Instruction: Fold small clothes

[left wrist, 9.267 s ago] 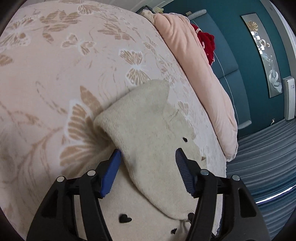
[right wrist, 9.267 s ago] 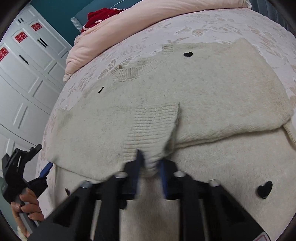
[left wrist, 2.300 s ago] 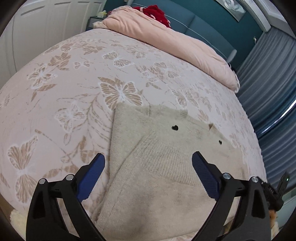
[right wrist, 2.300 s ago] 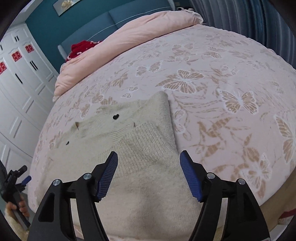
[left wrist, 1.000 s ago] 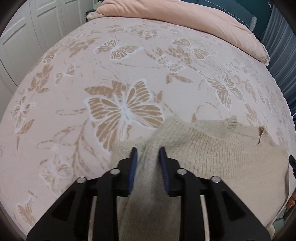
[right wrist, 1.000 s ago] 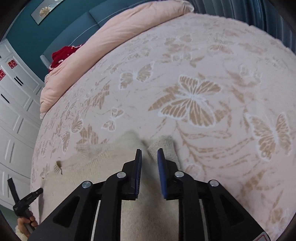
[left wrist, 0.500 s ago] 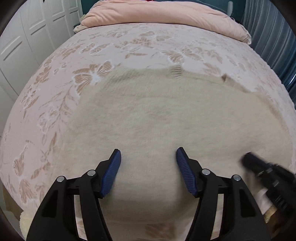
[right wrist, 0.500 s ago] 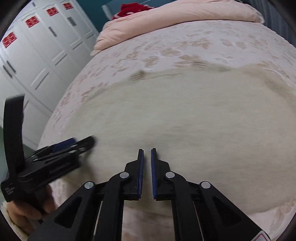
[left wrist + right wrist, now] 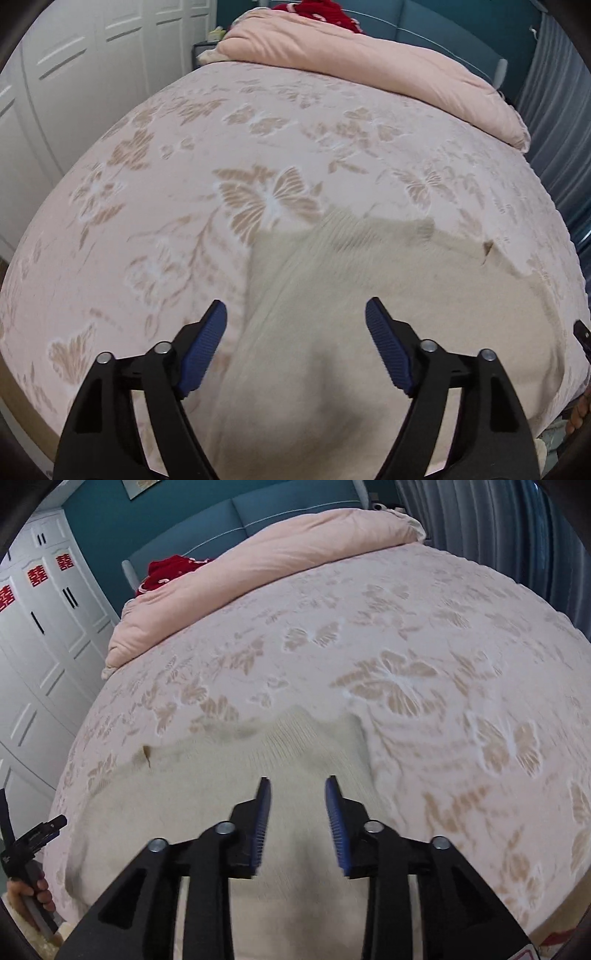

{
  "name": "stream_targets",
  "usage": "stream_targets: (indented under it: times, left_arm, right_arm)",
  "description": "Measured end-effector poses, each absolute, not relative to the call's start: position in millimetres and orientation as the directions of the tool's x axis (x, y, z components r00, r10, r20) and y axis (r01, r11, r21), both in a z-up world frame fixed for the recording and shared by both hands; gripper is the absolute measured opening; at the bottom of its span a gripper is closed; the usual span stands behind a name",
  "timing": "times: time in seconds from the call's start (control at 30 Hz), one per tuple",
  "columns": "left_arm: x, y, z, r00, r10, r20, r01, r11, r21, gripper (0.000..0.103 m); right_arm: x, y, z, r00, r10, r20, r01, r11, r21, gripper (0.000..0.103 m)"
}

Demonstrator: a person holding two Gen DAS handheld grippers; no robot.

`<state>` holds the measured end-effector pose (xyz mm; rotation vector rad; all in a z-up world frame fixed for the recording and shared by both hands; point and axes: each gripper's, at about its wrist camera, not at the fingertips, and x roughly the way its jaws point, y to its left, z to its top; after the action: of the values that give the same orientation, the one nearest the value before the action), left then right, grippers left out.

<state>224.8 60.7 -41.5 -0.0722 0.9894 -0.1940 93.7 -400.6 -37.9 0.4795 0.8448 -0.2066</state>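
Note:
A cream knitted sweater (image 9: 388,295) lies folded on the near part of the bed, plain side up; it also shows in the right wrist view (image 9: 207,797). My left gripper (image 9: 295,332) is open wide and empty, above the sweater's left edge. My right gripper (image 9: 297,808) is open and empty, above the sweater's right part near its ribbed edge (image 9: 291,731). The left gripper (image 9: 33,842) also shows at the far left of the right wrist view, held by a hand.
The bed has a pink butterfly-pattern cover (image 9: 258,155). A rolled pink duvet (image 9: 369,62) and a red garment (image 9: 166,570) lie at the headboard. White wardrobe doors (image 9: 33,635) stand to the left, grey curtains (image 9: 498,524) to the right.
Both grippers have let go of the sweater and pulled back. The right jaws have opened from shut. The sweater now lies folded over, showing its plain side.

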Motion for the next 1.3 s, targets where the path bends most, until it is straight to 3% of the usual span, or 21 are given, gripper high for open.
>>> stream_targets:
  times: [0.03,0.2,0.23,0.27,0.3,0.37,0.47,0.6,0.63,0.73,0.83,0.93,1.07,1.2,1.3]
  left_arm:
    - [237.9,50.4,-40.1,0.527,-0.232,-0.818,0.155,0.972,-0.176,0.088]
    - [303.3,17.7,-78.4,0.435,-0.193,-0.880,0.158,0.978,-0.136,0.087]
    - [310.6,16.2,-90.2,0.409,-0.183,-0.894,0.152,0.980,-0.131,0.067]
    - [315.9,15.2,-100.4,0.374,-0.199,-0.906,0.165,0.975,-0.146,0.046]
    - [318.8,15.8,-105.8,0.342,-0.219,-0.914,0.170,0.971,-0.169,0.020]
    - [319.9,19.2,-95.4,0.374,-0.263,-0.890,0.177,0.962,-0.209,0.012]
    - [326.4,20.2,-84.5,0.423,-0.221,-0.879,0.185,0.970,-0.155,0.011]
    - [345.6,22.2,-110.3,0.401,-0.138,-0.906,0.154,0.985,-0.082,0.011]
    - [347.6,23.3,-114.3,0.395,-0.138,-0.908,0.141,0.986,-0.089,0.012]
    - [344.6,27.8,-104.2,0.394,-0.170,-0.903,0.129,0.983,-0.129,0.016]
    - [319.5,22.0,-68.9,0.472,-0.178,-0.863,0.194,0.976,-0.096,0.019]
    - [275.1,8.4,-36.0,0.527,-0.223,-0.820,0.249,0.963,-0.102,0.021]
    - [223.1,-30.6,-43.3,0.479,-0.282,-0.832,0.313,0.940,-0.138,0.033]
    - [222.4,-27.4,-90.7,0.447,-0.143,-0.883,0.254,0.967,-0.028,0.033]
    - [246.8,31.0,-94.3,0.474,-0.090,-0.876,0.123,0.992,-0.036,0.031]
  right_arm:
    - [111.9,-400.4,-40.3,0.646,0.017,-0.763,0.357,0.877,0.322,0.057]
    - [181.3,-405.6,-87.5,0.519,-0.046,-0.854,0.431,0.877,0.214,0.064]
    - [186.6,-405.1,-97.4,0.491,-0.024,-0.871,0.429,0.876,0.218,0.048]
    - [189.0,-402.2,-103.4,0.483,0.015,-0.876,0.411,0.879,0.241,0.012]
    - [189.8,-399.0,-102.2,0.487,0.034,-0.873,0.389,0.886,0.252,0.012]
    - [183.5,-400.3,-79.9,0.573,0.053,-0.818,0.345,0.890,0.300,0.010]
    - [174.9,-424.4,-57.1,0.651,0.015,-0.759,0.376,0.862,0.340,0.007]
    - [189.5,-456.3,-124.0,0.466,0.010,-0.885,0.485,0.834,0.265,0.007]
    - [189.3,-454.6,-125.7,0.475,0.004,-0.880,0.474,0.841,0.260,0.007]
    - [185.8,-444.2,-98.7,0.530,0.036,-0.847,0.447,0.837,0.315,0.013]
    - [165.2,-406.0,-48.6,0.610,-0.101,-0.786,0.400,0.896,0.196,0.021]
    - [150.1,-354.3,-28.0,0.662,0.033,-0.748,0.266,0.923,0.277,0.021]
    - [149.8,-265.0,-56.9,0.575,0.291,-0.765,0.089,0.907,0.412,0.009]
    - [143.5,-267.4,-92.9,0.529,0.253,-0.810,0.170,0.904,0.393,0.004]
    - [112.6,-339.4,-91.8,0.548,0.111,-0.829,0.345,0.873,0.345,0.002]
